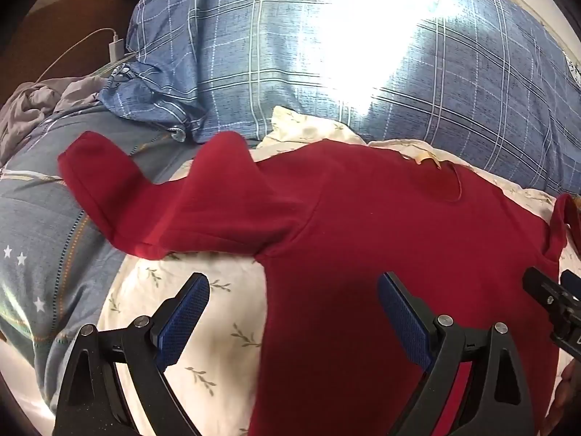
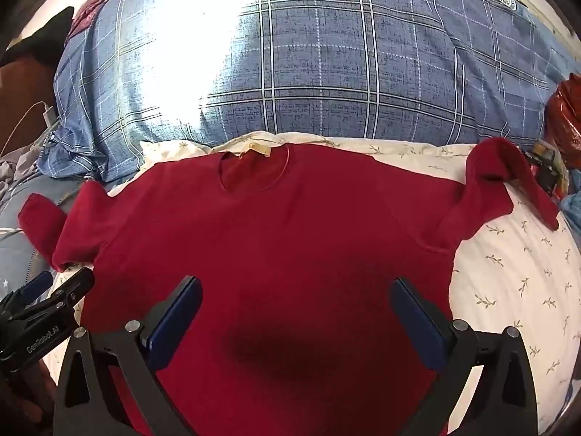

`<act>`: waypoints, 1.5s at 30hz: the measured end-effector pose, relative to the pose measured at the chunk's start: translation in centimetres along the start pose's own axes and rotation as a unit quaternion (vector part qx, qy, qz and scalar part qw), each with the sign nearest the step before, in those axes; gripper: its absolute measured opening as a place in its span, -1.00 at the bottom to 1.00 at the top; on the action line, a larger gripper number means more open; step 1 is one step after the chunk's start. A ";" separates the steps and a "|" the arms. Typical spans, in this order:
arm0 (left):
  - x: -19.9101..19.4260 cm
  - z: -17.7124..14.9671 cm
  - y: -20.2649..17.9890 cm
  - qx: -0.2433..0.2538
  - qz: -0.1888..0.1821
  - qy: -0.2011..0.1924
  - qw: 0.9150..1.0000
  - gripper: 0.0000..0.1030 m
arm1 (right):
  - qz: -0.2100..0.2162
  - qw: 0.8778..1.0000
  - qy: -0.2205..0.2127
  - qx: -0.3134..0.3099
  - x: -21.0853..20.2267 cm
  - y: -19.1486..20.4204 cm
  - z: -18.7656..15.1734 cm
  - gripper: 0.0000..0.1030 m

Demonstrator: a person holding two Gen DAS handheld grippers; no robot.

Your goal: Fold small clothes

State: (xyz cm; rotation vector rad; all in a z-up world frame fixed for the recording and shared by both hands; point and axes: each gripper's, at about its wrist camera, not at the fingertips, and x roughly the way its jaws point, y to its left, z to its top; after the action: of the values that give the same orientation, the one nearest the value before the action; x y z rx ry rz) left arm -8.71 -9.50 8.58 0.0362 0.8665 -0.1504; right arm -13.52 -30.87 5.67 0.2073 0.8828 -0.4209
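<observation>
A dark red long-sleeved shirt (image 2: 276, 232) lies spread flat on a white leaf-print sheet (image 2: 508, 283), neck opening (image 2: 254, 167) at the far side. Its left sleeve (image 1: 120, 196) is bunched and folded over itself; its right sleeve (image 2: 508, 181) is crumpled at the far right. My left gripper (image 1: 294, 298) is open above the shirt's left side edge, holding nothing. My right gripper (image 2: 296, 301) is open above the middle of the shirt body, holding nothing. Each gripper shows at the edge of the other's view: the right gripper (image 1: 555, 294), the left gripper (image 2: 61, 287).
A big blue plaid pillow (image 2: 326, 65) lies just beyond the shirt's collar. A grey-blue star-print bedcover (image 1: 43, 254) and crumpled grey cloth (image 1: 32, 109) lie left. A white charger and cable (image 1: 116, 47) sit at far left. Red shiny items (image 2: 563, 116) sit at far right.
</observation>
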 end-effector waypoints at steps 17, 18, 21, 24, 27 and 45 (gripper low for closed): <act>0.6 -0.6 -0.6 0.013 0.006 -0.009 1.000 0.82 | -0.017 0.999 0.031 0.007 1.3 -0.3 -0.1 0.99; 0.6 -0.6 -0.6 0.014 0.007 -0.010 1.000 0.82 | -0.016 1.000 0.025 0.006 1.3 -0.2 -0.1 0.99; 0.7 -0.7 -0.5 0.011 0.006 -0.010 1.000 0.82 | -0.016 1.000 0.023 0.002 1.5 0.0 -0.2 0.99; 0.9 -0.7 -0.5 0.011 0.007 -0.009 1.000 0.82 | -0.014 1.000 0.023 0.000 1.6 0.2 -0.2 0.99; 1.1 -0.8 -0.4 0.011 0.008 -0.008 1.000 0.82 | -0.015 1.000 0.025 -0.006 1.8 0.4 -0.3 0.99; 1.8 -0.8 0.3 0.001 0.017 -0.007 1.000 0.82 | -0.016 0.999 0.022 -0.027 2.6 1.7 -0.2 0.99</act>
State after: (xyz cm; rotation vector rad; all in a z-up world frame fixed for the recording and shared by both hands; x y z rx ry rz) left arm -8.14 -9.30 6.65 0.0518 0.8510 -0.1197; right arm -11.47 -29.95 3.56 0.1539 0.9411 -0.4220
